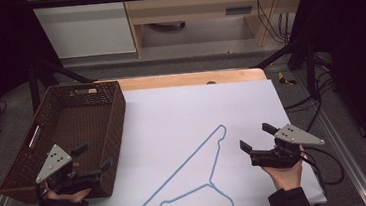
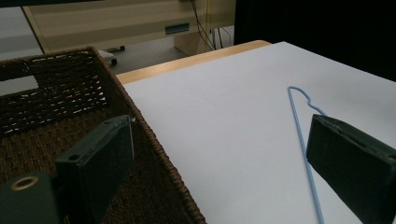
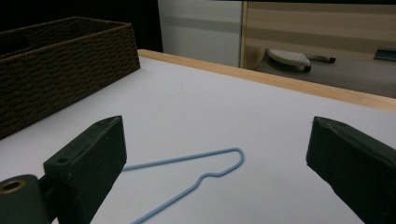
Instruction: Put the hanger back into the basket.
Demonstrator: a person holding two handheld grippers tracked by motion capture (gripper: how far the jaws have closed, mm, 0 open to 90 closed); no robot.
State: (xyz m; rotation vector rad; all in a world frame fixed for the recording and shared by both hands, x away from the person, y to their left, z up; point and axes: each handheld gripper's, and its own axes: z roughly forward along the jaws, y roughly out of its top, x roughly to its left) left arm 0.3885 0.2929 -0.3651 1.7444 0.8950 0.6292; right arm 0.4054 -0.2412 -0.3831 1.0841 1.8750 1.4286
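Note:
A light blue wire hanger (image 1: 197, 174) lies flat on the white sheet (image 1: 182, 113), its hook toward the front edge and one shoulder pointing to the back right. My left gripper (image 1: 93, 157) hovers open over the near right corner of the brown wicker basket (image 1: 48, 140); in the left gripper view one jaw stands over the basket (image 2: 60, 93) and the other over the hanger (image 2: 299, 121). My right gripper (image 1: 256, 136) is open just right of the hanger's shoulder, nothing between its jaws. The right gripper view has that shoulder bend (image 3: 219, 168) lying on the sheet between the jaws.
The basket (image 3: 60, 70) takes up the table's left side and looks empty. A wooden table edge (image 1: 189, 79) runs along the back. Cables (image 1: 327, 165) trail off the right side. Cabinets (image 1: 212, 5) stand behind the table.

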